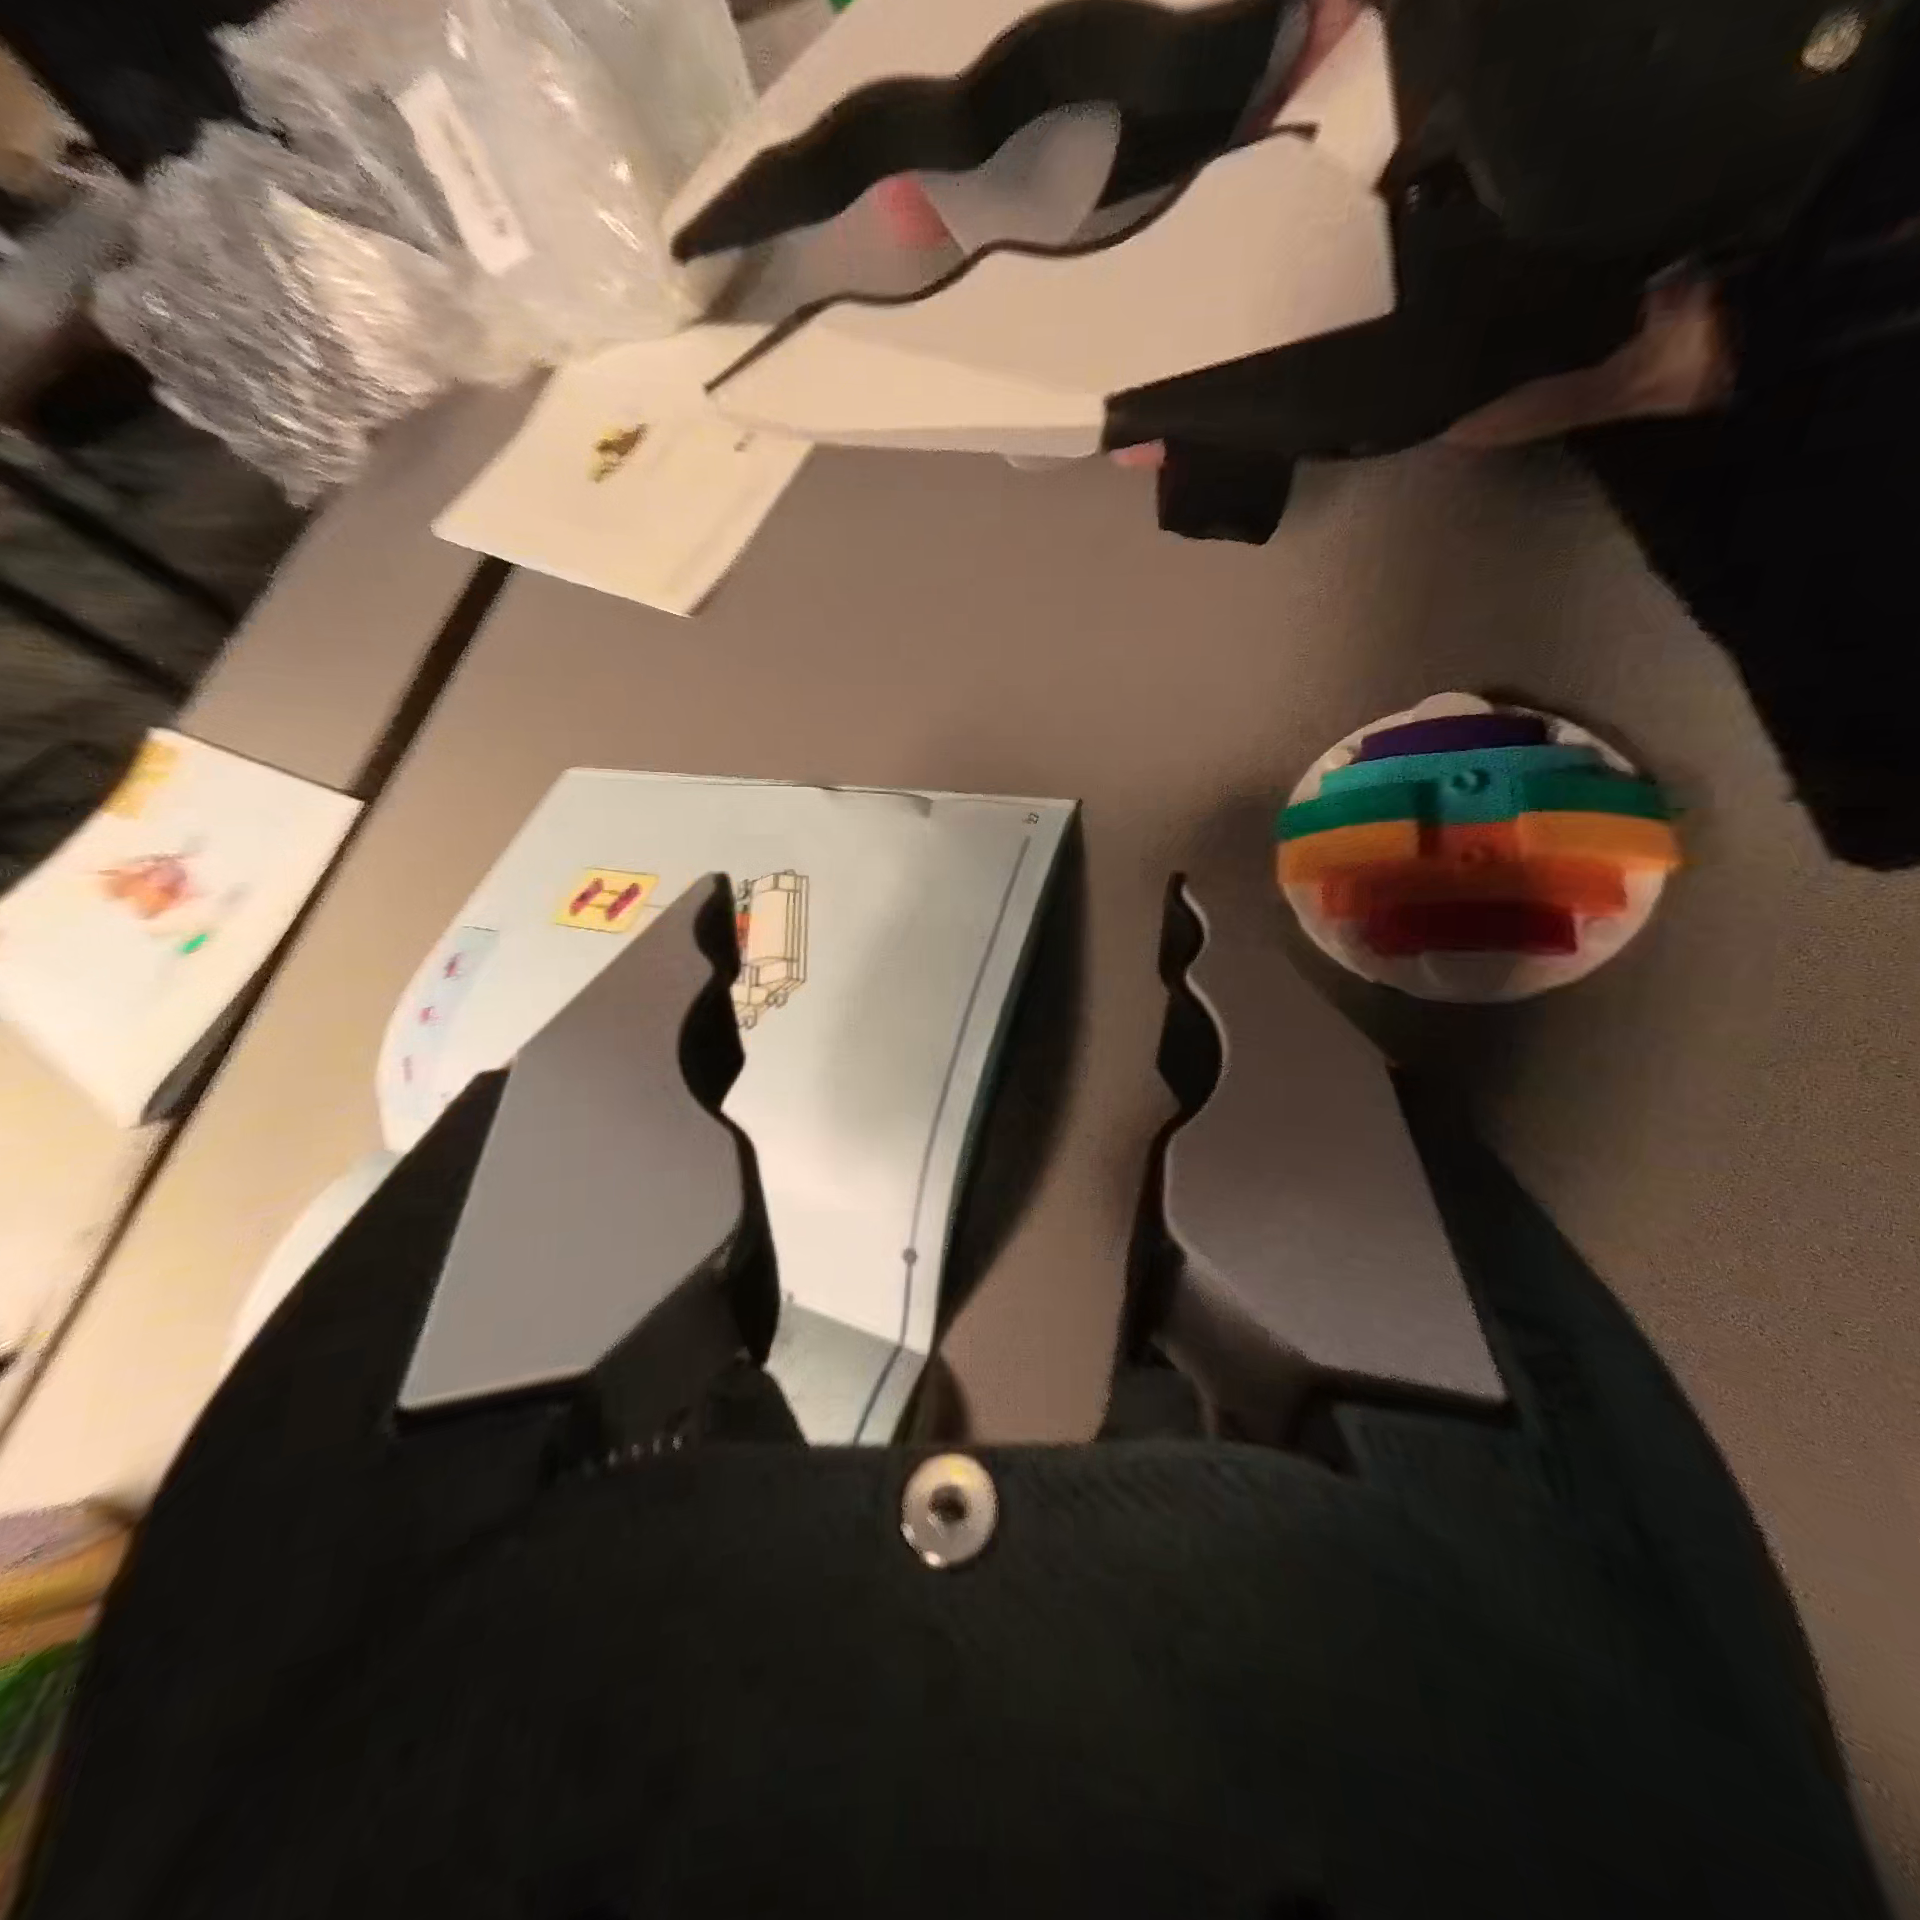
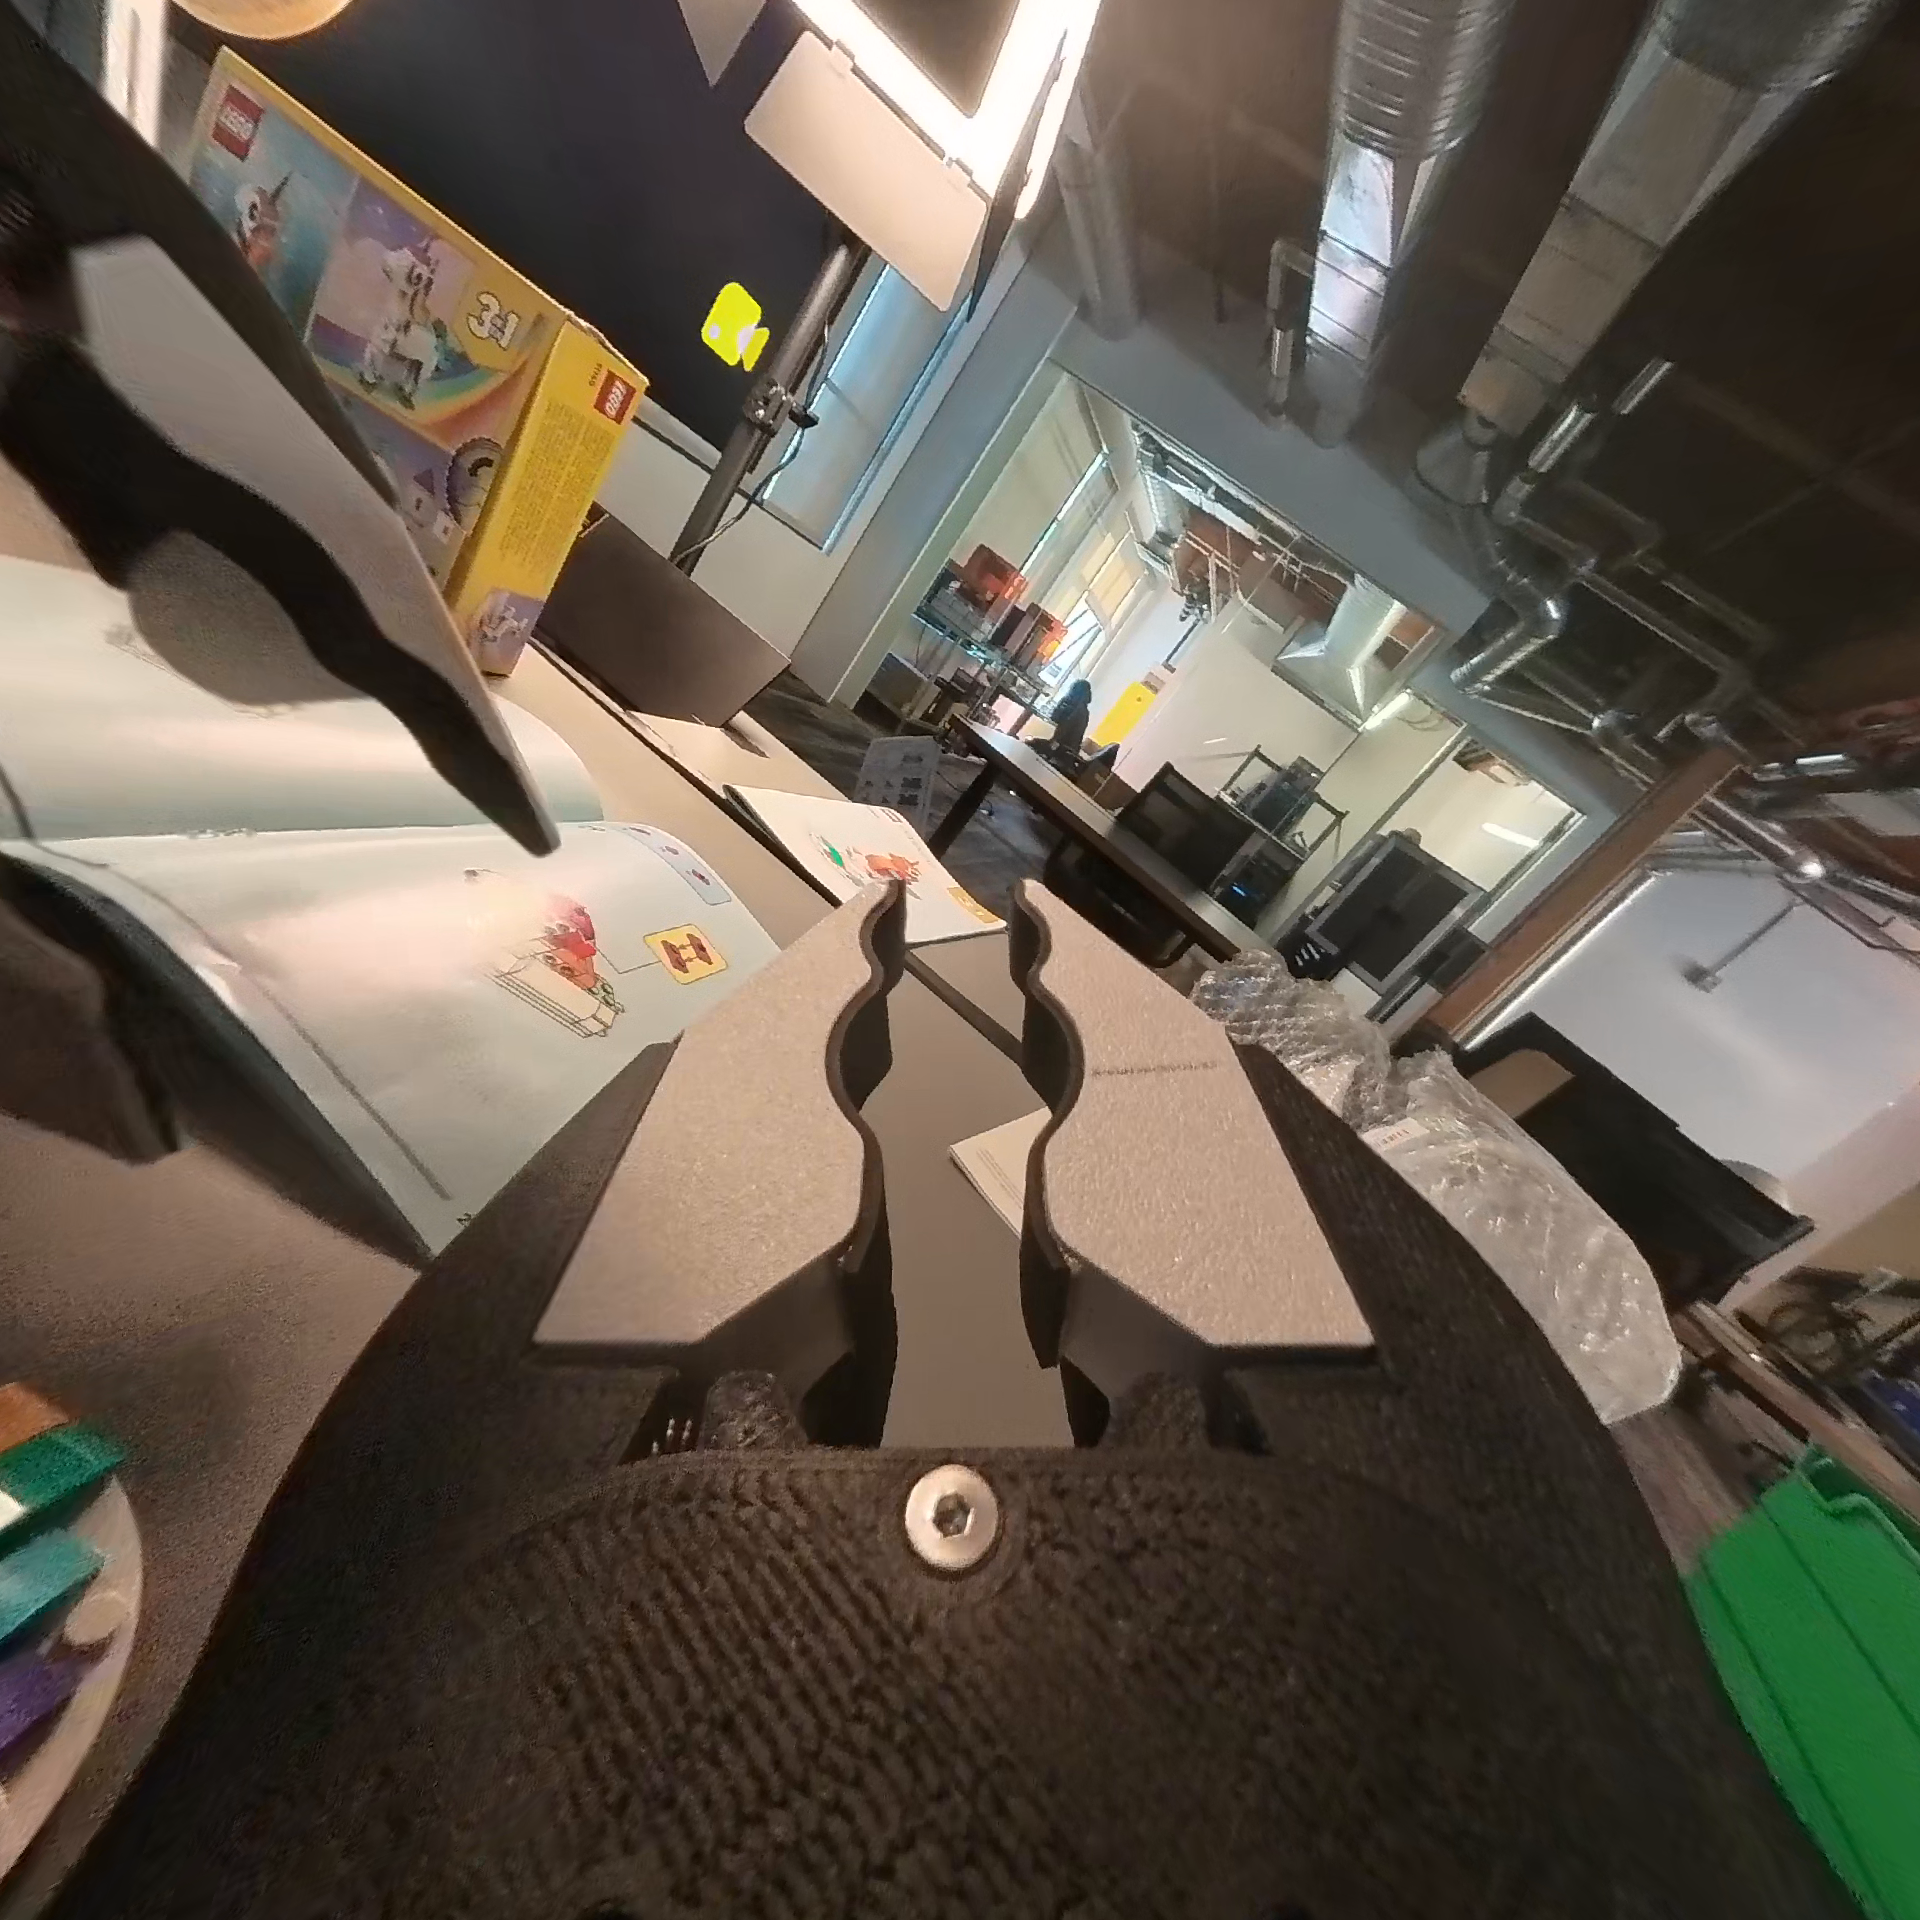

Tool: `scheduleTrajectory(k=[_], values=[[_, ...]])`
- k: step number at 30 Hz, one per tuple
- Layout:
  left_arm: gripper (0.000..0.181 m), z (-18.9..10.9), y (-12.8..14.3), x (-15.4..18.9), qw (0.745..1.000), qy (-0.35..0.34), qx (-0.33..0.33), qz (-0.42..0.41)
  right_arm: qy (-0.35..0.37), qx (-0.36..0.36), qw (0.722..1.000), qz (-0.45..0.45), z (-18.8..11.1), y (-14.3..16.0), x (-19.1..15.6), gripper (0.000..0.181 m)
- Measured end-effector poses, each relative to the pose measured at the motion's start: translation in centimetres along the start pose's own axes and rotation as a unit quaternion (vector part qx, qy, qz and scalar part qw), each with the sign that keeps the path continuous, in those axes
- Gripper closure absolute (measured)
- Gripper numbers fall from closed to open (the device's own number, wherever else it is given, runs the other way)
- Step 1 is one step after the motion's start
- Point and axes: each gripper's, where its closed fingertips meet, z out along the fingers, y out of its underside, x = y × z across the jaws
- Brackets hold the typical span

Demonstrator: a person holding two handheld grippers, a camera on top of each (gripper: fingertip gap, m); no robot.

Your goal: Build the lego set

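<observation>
An open instruction booklet (image 1: 862, 997) lies on the grey table (image 1: 1039, 675). A rainbow-striped Lego build on a round white base (image 1: 1470, 847) stands to its right. My left gripper (image 1: 948, 894) is open and empty, hovering over the booklet's right edge, left of the build. My right gripper (image 2: 956, 899) is empty with its jaws a narrow gap apart, held above the table and pointing across the room. It shows in the left wrist view (image 1: 707, 312) at the far side. The booklet (image 2: 436, 935) and the build's edge (image 2: 52, 1558) also show in the right wrist view, with a left gripper finger (image 2: 312, 499) above the booklet.
A yellow Lego box (image 2: 468, 364) stands behind the booklet. Bubble-wrap bags (image 1: 364, 208) lie at the far left, also seen in the right wrist view (image 2: 1455, 1143). Two leaflets (image 1: 623, 509) (image 1: 156, 935) lie on the table. A green bin (image 2: 1818, 1662) sits off the table's right side.
</observation>
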Motion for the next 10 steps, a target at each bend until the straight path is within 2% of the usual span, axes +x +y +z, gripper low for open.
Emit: scheduleTrajectory(k=[7, 10], values=[[0.103, 0.5, 0.2, -1.1, 0.990, 0.117, 0.021, -0.071, 0.004, -0.003, 1.000, 0.007, 0.1, 0.2, 0.2, 0.164], [0.103, 0.8, 0.5, -1.5, 0.989, 0.128, 0.022, -0.068, 0.002, -0.004, 1.000, 0.004, 0.1, 0.2, 0.1, 0.164]])
